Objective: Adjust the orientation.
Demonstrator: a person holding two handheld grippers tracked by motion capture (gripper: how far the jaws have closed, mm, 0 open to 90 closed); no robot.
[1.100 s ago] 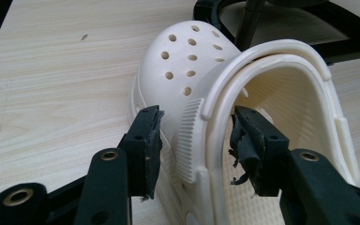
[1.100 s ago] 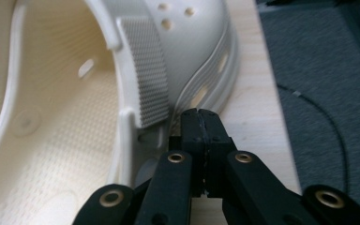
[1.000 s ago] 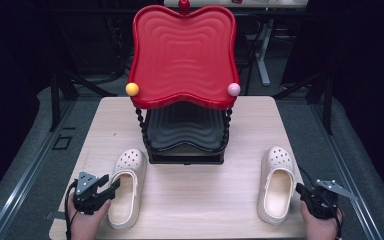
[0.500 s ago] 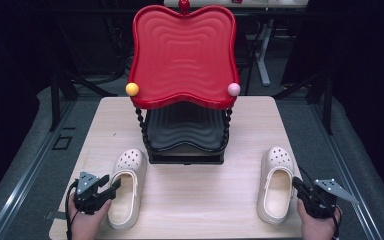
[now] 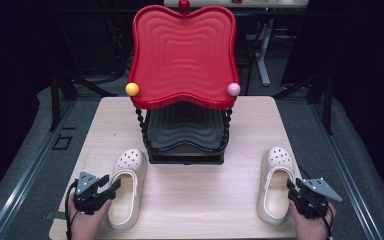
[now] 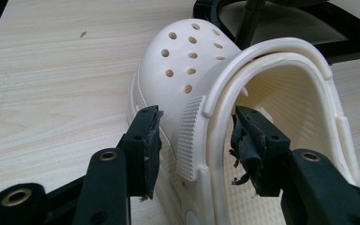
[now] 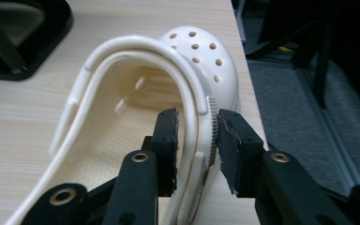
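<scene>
Black rubber pads of the right gripper [image 7: 196, 140], jaws just opening, straddle the right shoe's [image 5: 275, 185] outer wall on the bench [image 5: 200, 200], while the left gripper [image 6: 194, 140] brackets the left shoe's [image 5: 126, 186] wall without pinching; next, both should probably close before lifting toward the rack [image 5: 185, 135].

Bare pale wooden tabletop [image 5: 200, 192] lies open in the lower middle of the high view, between two cream perforated clogs [image 5: 125, 187] [image 5: 275, 184]. Above it, the black-and-red two-tier tray stand [image 5: 184, 100] blocks the centre; narrow free strips flank its sides.
</scene>
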